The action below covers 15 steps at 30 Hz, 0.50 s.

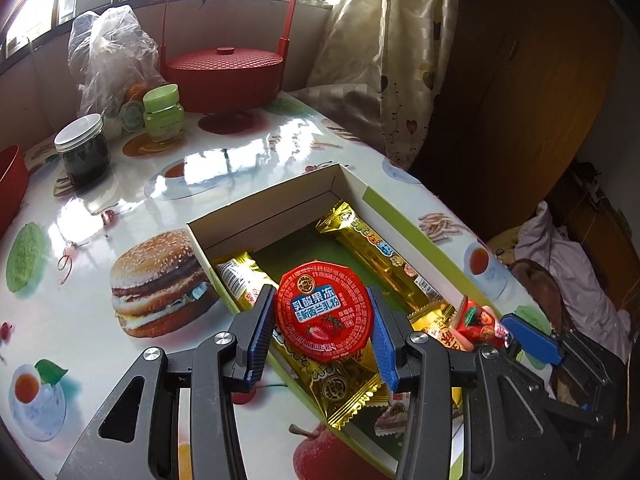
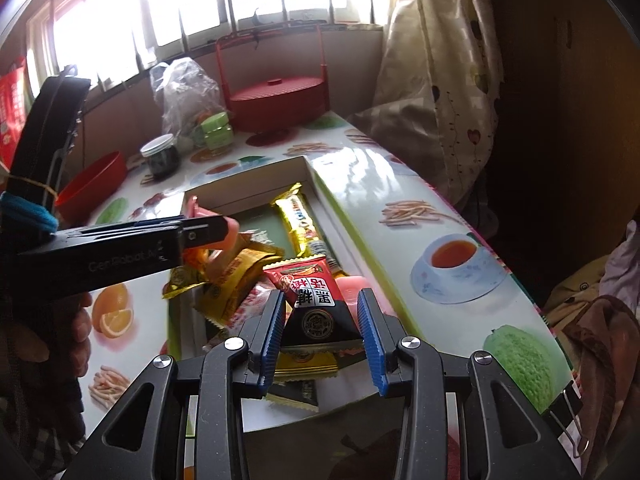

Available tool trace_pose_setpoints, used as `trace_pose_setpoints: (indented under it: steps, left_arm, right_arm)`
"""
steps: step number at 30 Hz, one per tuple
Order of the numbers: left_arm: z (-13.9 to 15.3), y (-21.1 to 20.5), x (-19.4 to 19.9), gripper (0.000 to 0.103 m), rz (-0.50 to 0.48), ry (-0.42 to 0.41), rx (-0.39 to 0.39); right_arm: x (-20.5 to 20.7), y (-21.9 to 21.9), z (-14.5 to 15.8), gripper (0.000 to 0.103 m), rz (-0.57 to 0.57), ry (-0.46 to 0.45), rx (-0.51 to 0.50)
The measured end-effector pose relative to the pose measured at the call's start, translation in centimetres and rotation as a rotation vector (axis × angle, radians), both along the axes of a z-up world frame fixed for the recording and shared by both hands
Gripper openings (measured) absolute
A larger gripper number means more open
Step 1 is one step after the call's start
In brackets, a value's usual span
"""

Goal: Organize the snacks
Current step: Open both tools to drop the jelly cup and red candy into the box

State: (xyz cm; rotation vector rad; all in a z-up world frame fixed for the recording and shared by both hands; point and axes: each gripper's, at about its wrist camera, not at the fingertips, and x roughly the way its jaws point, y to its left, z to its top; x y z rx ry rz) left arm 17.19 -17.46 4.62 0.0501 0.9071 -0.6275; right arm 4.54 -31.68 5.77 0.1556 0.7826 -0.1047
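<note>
The left gripper is clamped on a round red jelly cup, its 2 blue pads pressing the cup's left and right edges. The cup hangs lid-up directly over the near half of the open cardboard box, so the drop lies straight below rather than ahead; the gripper tilts steeply down toward the box floor. Under it lie gold-wrapped bars, their long axes running near-to-far along the box.

The right gripper grasps a red-and-black triangular packet, pads on its 2 slanted sides, the pointed red end aimed away toward the far wall of the box. It too hangs over the near end, to the right of the cup (both hands crowd the same corner). It also pitches down sharply.

Judging by this, the left hand is nearer a bare patch of green floor; lowering there should avoid stacking on the bars.
</note>
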Motion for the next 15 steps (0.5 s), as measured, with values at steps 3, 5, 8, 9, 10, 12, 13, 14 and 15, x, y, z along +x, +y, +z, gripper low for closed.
trace_pose_setpoints:
  steps: [3,5,8,9,10,12,13,14,15]
  left_arm:
    - [0.01,-0.02,-0.01,0.045,0.001,0.000,0.000]
    - [0.02,-0.06,-0.04,0.045,-0.001,-0.002,0.005]
    - [0.06,-0.16,-0.11,0.046,-0.002,-0.004,0.013]
    - [0.07,-0.19,-0.11,0.046,-0.002,-0.004,0.015]
    - [0.08,-0.18,-0.14,0.046,-0.001,-0.005,0.015]
    - [0.08,-0.20,-0.13,0.046,-0.001,-0.005,0.015]
    - [0.12,-0.19,-0.15,0.046,-0.001,-0.005,0.014]
    - [0.08,-0.22,-0.14,0.046,-0.004,-0.004,0.014]
    - [0.10,-0.25,-0.16,0.046,-0.005,-0.004,0.014]
  right_arm:
    - [-0.02,-0.23,-0.05,0.036,-0.005,0.000,0.002]
    - [0.01,-0.29,-0.06,0.036,-0.003,-0.002,0.005]
    - [0.13,-0.39,-0.14,0.036,0.001,-0.002,0.009]
    - [0.06,-0.37,-0.12,0.036,0.001,-0.003,0.010]
    - [0.07,-0.35,-0.17,0.036,0.001,-0.002,0.012]
    - [0.12,-0.36,-0.25,0.036,0.001,0.000,0.015]
    - [0.11,-0.38,-0.24,0.036,0.002,-0.001,0.019]
    - [0.13,-0.39,-0.26,0.036,0.003,-0.002,0.021]
    - [0.15,-0.36,-0.28,0.036,0.003,-0.002,0.020]
